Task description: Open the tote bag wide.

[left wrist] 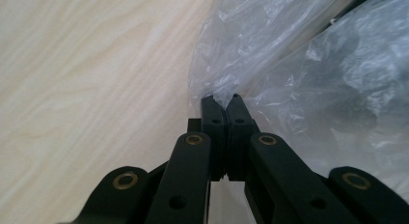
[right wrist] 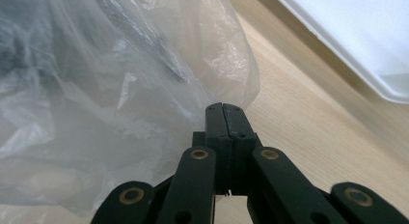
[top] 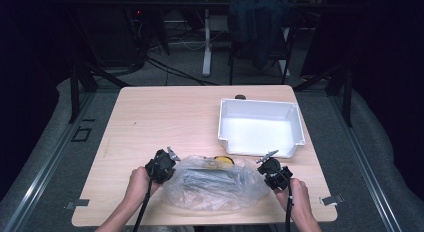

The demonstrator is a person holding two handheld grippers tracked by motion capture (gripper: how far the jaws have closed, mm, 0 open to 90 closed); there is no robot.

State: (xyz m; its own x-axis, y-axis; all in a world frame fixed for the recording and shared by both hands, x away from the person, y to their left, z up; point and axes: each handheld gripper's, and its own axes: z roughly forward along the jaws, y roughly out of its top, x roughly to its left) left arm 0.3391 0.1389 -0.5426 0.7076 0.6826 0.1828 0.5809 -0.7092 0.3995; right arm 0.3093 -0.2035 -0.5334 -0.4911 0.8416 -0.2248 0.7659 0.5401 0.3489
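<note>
Gripping a clear plastic bag at both ends, you hold it low over the near edge of the wooden surface, with your left gripper at its left side and your right gripper at its right. From above, the bag shows a dark bundle inside and something yellow at its far edge; what either is cannot be told. A white tray sits well apart on the far right of the surface. Your left gripper view brings out what the high view cannot: the fingers are pinched together on a fold of the film at the bag's edge. Your right gripper view shows the other fingers pressed shut against the crumpled plastic, a corner of the tray just beyond.
</note>
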